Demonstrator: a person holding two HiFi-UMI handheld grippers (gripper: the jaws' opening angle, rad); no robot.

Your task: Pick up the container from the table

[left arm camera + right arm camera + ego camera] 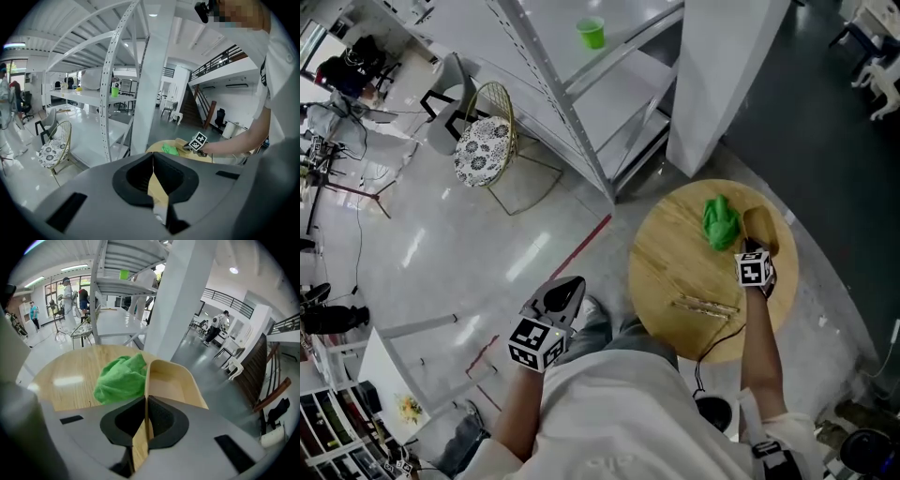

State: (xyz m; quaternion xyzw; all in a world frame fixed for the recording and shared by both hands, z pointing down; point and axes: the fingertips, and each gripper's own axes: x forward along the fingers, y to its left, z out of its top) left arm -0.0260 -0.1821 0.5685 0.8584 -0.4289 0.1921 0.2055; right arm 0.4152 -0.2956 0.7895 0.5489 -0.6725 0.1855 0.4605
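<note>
Wooden and pale, the container (174,383) sits at the far edge of the round bench (675,272), just beside a crumpled green cloth (119,380). The right gripper (146,401) points down at it, its fingers (165,420) pinched narrow on the container's side wall, which runs up between them. The left gripper (152,164) hangs off the bench over the floor (487,234), its fingers drawn together with nothing between them.

Right gripper (146,404): jaws pinched on the thin left wall of a pale wooden container (174,383). Green cloth (119,380): crumpled, against the container's left side. Round wooden table (61,380): bears both. Green cup (123,274): on white shelving (110,287) behind.
</note>
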